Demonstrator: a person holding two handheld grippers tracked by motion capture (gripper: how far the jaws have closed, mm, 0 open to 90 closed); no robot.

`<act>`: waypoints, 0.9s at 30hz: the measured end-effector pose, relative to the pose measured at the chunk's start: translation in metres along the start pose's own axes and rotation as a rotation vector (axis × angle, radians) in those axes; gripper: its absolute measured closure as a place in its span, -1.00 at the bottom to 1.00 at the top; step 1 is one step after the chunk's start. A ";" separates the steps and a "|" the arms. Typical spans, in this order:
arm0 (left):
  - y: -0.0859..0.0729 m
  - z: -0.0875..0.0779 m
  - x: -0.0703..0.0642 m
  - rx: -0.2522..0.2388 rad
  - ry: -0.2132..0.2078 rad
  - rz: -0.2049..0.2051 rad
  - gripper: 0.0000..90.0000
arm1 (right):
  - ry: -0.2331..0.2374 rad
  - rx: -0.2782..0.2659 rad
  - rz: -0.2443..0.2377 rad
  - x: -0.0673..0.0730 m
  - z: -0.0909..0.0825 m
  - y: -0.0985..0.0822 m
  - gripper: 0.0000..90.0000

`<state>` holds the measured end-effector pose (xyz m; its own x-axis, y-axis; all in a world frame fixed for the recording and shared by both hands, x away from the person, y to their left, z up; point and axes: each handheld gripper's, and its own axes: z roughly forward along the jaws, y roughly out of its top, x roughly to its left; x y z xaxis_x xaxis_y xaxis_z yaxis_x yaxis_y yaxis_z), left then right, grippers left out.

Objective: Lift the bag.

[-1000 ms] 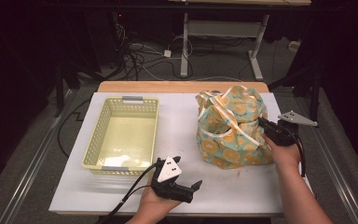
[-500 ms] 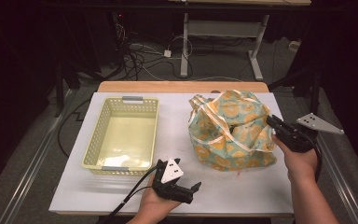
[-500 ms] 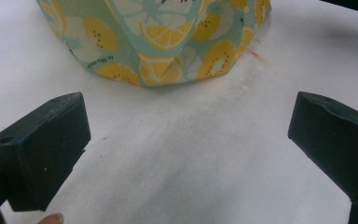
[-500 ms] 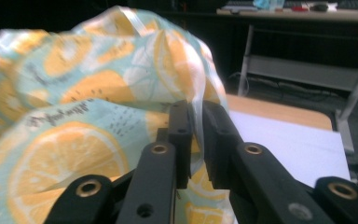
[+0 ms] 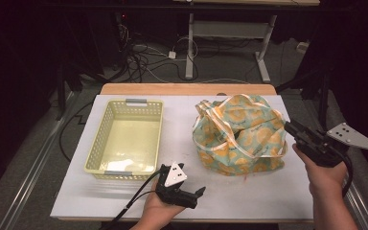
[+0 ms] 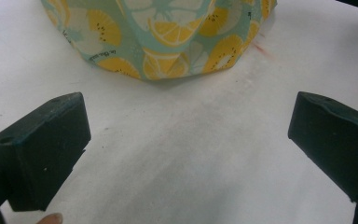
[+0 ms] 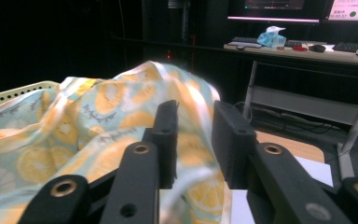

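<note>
A cloth bag (image 5: pixel 239 134) printed with yellow citrus slices on teal, edged in white, slumps on the right half of the white table (image 5: pixel 249 196). My right gripper (image 5: pixel 290 127) sits at the bag's right edge. Its jaws stand close together with bag (image 7: pixel 74 130) cloth in the narrow gap of the right gripper (image 7: pixel 195 135). My left gripper (image 5: pixel 197 197) rests near the table's front edge, jaws wide apart and empty. In the left gripper view the bag's (image 6: pixel 168 32) lower edge lies ahead of the left gripper (image 6: pixel 189 135), with bare table between.
A pale yellow slotted basket (image 5: pixel 124 102) stands on the left half of the table, its rim (image 7: pixel 9 93) showing beyond the bag. Behind the table are a desk frame, floor cables and dark surroundings.
My right gripper drew the bag's right side outward to the right, so the bag spread wider and lower. The left gripper stayed where it was.
</note>
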<state>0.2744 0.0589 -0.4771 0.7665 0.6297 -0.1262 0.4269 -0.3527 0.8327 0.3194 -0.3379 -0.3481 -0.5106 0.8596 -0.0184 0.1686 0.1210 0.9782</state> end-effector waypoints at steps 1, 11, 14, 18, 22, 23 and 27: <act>0.000 0.000 0.000 0.001 -0.001 -0.001 -1.00 | 0.000 0.005 0.001 0.000 -0.003 -0.001 0.52; -0.002 -0.002 0.002 -0.002 -0.003 -0.015 -1.00 | 0.023 0.104 0.043 -0.002 -0.019 -0.038 -0.13; -0.002 -0.002 0.003 -0.001 -0.003 -0.018 -1.00 | 0.038 0.137 0.051 0.001 -0.019 -0.053 -0.38; -0.003 0.000 0.003 0.006 -0.007 -0.022 -1.00 | 0.067 0.194 0.060 0.006 -0.013 -0.071 -0.66; -0.004 0.000 0.003 0.007 -0.008 -0.021 -1.00 | 0.083 0.267 0.042 0.013 -0.005 -0.092 -1.00; -0.004 0.000 0.003 0.009 -0.009 -0.018 -1.00 | 0.090 0.283 0.045 0.015 -0.003 -0.098 -1.00; -0.004 0.001 0.002 0.011 -0.011 -0.020 -1.00 | 0.091 0.328 0.035 0.022 0.004 -0.115 -1.00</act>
<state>0.2750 0.0605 -0.4813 0.7630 0.6292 -0.1483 0.4470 -0.3478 0.8242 0.2920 -0.3309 -0.4614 -0.5703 0.8201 0.0468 0.4417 0.2582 0.8592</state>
